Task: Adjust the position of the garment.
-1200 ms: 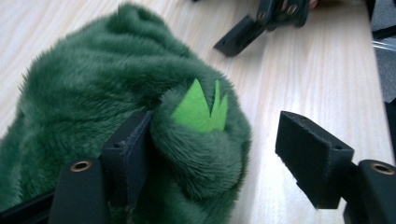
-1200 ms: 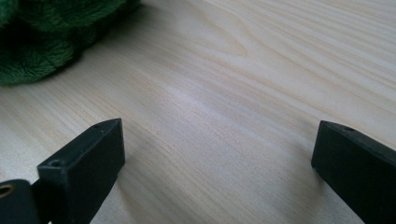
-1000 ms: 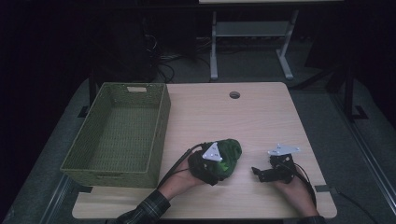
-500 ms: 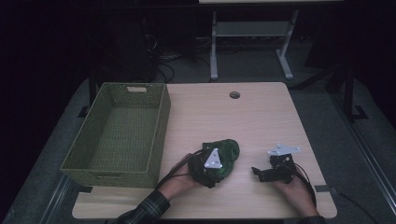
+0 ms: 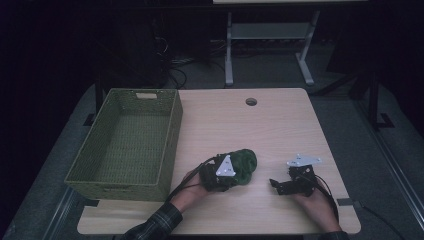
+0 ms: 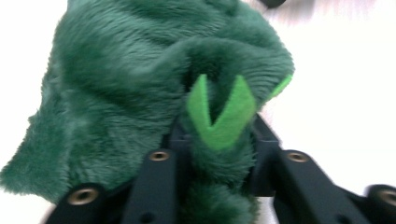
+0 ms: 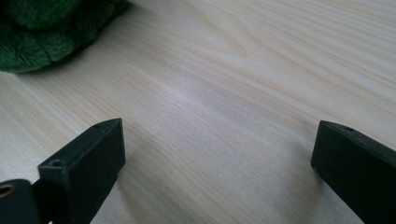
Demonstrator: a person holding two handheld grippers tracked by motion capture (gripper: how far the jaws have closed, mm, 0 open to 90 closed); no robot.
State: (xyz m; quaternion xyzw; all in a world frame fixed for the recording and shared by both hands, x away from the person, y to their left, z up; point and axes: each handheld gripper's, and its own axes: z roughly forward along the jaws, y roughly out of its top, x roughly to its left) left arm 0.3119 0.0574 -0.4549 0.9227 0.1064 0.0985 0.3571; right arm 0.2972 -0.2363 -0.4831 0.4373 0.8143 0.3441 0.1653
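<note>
Green plush toy (image 6: 140, 84) is now pinched by my left tongs (image 6: 212, 140), which have just been closing on it; my right tongs (image 7: 215, 154) stand spread; the woven basket (image 5: 165, 145) waits, no lifting yet.

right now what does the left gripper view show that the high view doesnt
Left gripper view: the left gripper has just been closing, and its jaws pinch a fold of the green plush toy, beside bright green felt spikes.
High view: the woven basket left of the toy, the right gripper with its jaws apart and nothing between them, and the table.
Both: the toy in the left gripper.
</note>
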